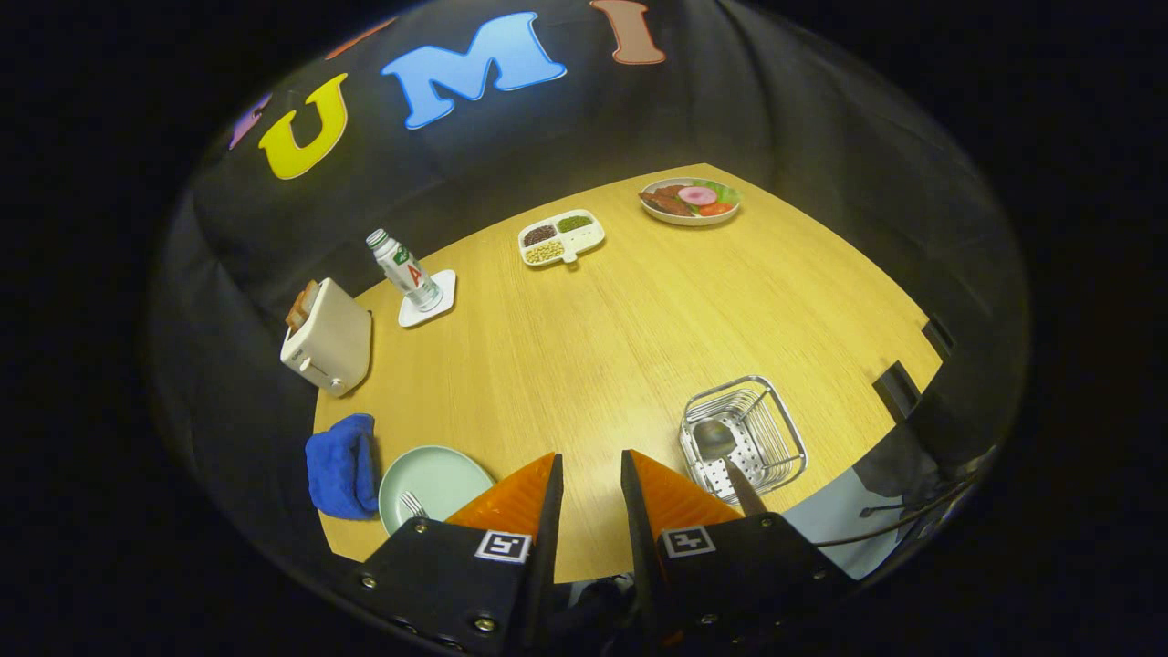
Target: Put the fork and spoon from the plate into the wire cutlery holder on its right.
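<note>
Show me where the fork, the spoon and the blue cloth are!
fork [413, 503], gripper view, on its tines, lying on the green plate.
spoon [714, 439], gripper view, on its bowl, inside the wire holder.
blue cloth [342, 465], gripper view, on the middle of its folds.

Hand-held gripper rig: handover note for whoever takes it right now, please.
Hand-held gripper: fingers open, empty, above bare wooden table between plate and holder.
Metal spoon: already in the square silver wire cutlery holder, bowl on its floor, handle leaning over the near rim.
Metal fork: on the round pale green plate, beside the left finger, partly hidden by it.
Done: spoon.
Left: grasp the fork, carry it right, drop it in the holder.
</note>
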Motion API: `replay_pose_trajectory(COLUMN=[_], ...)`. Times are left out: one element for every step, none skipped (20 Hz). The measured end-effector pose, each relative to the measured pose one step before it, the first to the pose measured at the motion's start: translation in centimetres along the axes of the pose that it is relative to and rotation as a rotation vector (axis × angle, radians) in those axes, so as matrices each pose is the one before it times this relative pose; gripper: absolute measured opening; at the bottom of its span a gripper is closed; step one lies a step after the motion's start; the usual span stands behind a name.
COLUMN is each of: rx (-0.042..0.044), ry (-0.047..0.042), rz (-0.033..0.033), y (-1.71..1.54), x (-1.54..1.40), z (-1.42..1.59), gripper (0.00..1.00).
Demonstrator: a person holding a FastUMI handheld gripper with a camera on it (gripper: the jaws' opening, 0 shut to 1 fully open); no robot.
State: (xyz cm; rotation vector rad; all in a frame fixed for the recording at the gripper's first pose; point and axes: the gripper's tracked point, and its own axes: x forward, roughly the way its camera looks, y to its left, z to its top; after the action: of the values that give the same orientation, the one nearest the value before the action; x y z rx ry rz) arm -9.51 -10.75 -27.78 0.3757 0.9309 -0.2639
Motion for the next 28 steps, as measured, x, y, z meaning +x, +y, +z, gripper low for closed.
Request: replay_pose_trajectory(rx=[-0.01269, -0.01291, -0.01236, -0.01121, -0.01023, -0.00926, -0.00985, -0.00956, -0.01024, -0.01119, -0.01195, -0.01243, -0.01153, -0.01063, -0.01332, -0.01391, -0.01465, -0.01579, -0.01697, -0.01771, -0.01524, -0.0106, -0.01023, -0.01017, -0.00965, -0.00628, -0.00294, -0.00187], ry=[0.00621, 0.00733, 0.00667, 0.00766, 0.00758, 0.00635, 0.00742, 0.00724, 0.00832, 0.00895, 0.00965, 0.00918, 0.00951, 0.01136, 0.01974, 0.02367, 0.02396, 0.02117, 0.02135, 0.02386, 0.02747, 0.02462, 0.02113, 0.02061, 0.01656, 0.01534, 0.016, 0.01546], rz=[0.01011, 0.01038, 0.0111, 0.0104, 0.01137, 0.01096, 0.0107, 0.01076, 0.01053, 0.01157, 0.00973, 0.01029, 0.01073, 0.01083, 0.00961, 0.00872, 0.00694, 0.00712, 0.00621, 0.00586, 0.00932, 0.00989, 0.00842, 0.00853, 0.00644, 0.00888, 0.00986, 0.00863], y=[0.689, 0.619, 0.622, 0.65, 0.604, 0.68, 0.61, 0.598, 0.623, 0.607, 0.635, 0.634, 0.641, 0.59, 0.552, 0.393, 0.565, 0.439, 0.489, 0.309, 0.52, 0.504, 0.526, 0.455, 0.475, 0.509, 0.518, 0.516], x=[0.292, 0.267, 0.224, 0.256, 0.235, 0.274, 0.264, 0.249, 0.241, 0.267, 0.247, 0.3, 0.326, 0.399, 0.472, 0.512, 0.47, 0.472, 0.513, 0.5, 0.459, 0.417, 0.575, 0.463, 0.307, 0.312, 0.337, 0.39], z=[-0.126, -0.129, -0.132, -0.06, -0.153, -0.014, -0.115, -0.148, -0.103, -0.182, -0.093, -0.203, -0.066, -0.266, -0.443, -0.583, -0.607, -0.527, -0.554, -0.558, -0.591, -0.467, -0.522, -0.428, -0.35, -0.301, -0.136, -0.275], gripper=[0.38, 0.38, 0.38, 0.38, 0.38, 0.38, 0.38, 0.38, 0.38, 0.38, 0.38, 0.38, 0.38, 0.38, 0.38, 0.38, 0.38, 0.38, 0.38, 0.38, 0.38, 0.38, 0.38, 0.38, 0.38, 0.38, 0.38, 0.38])
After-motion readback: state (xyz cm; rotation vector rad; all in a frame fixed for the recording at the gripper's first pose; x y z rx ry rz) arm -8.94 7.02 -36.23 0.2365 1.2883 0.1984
